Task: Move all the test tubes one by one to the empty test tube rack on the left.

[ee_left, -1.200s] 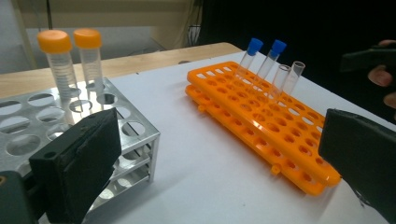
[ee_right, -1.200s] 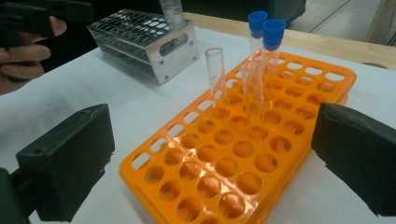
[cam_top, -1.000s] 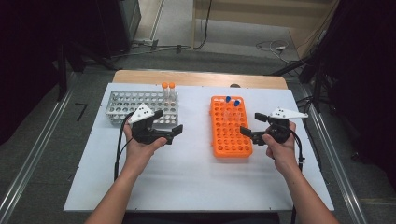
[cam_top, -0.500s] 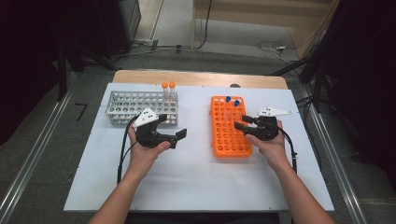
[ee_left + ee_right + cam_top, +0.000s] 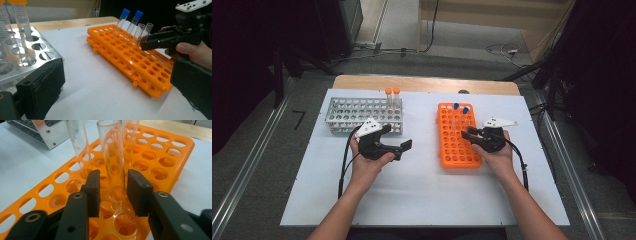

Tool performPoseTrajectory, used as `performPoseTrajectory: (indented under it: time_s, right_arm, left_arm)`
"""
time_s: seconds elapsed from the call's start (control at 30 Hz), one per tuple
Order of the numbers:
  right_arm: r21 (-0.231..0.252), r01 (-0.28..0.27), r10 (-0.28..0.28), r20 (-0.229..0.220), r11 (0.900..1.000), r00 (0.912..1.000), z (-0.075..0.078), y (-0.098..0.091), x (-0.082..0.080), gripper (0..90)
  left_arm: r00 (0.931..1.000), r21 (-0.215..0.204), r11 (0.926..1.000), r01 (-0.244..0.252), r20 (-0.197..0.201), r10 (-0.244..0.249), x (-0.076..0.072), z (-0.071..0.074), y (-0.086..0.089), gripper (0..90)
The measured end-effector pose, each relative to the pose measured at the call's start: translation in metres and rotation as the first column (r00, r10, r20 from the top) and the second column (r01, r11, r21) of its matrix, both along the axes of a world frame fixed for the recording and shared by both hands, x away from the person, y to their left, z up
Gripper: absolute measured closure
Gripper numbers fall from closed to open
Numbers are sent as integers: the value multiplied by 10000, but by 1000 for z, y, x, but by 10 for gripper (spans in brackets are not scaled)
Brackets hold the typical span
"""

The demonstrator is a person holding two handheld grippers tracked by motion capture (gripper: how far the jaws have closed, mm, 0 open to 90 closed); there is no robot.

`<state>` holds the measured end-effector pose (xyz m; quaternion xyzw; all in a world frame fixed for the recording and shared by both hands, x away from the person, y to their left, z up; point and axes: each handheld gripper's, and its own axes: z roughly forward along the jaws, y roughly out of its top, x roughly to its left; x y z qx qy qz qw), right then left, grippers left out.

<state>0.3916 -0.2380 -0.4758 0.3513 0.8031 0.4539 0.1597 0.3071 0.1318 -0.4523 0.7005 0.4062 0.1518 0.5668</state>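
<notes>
Right gripper view: glass tube [image 5: 113,157] stands between the closing fingers [image 5: 93,191].

— What's on the counter [image 5: 422,195]?
— A white sheet covers it, bare wood showing along the far edge. A metal tube rack [image 5: 362,116] stands far left, an orange tube rack [image 5: 458,146] right of centre, well apart.

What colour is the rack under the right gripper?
Orange: the plastic tube rack, clearest in the left gripper view.
</notes>
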Motion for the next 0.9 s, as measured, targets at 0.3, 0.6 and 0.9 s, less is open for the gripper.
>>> performPoseTrajectory:
  time_s: [0.3, 0.6, 0.9]
  right_arm:
    - [-421, 432, -398, 792, 9982, 9961, -4, 6, -6, 729]
    - [294, 594, -617, 845, 9978, 9945, 2, -3, -8, 740]
    - [800, 481, -562, 1015, 9956, 9933, 20, -13, -18, 740]
  left_arm:
    - [10000, -108, 9999, 55, -66, -56, 3, -2, -3, 1]
    - [9997, 13, 9997, 245, 16, -245, 0, 1, -9, 1]
    - [9996, -29, 9996, 290, 67, -290, -2, 3, -9, 1]
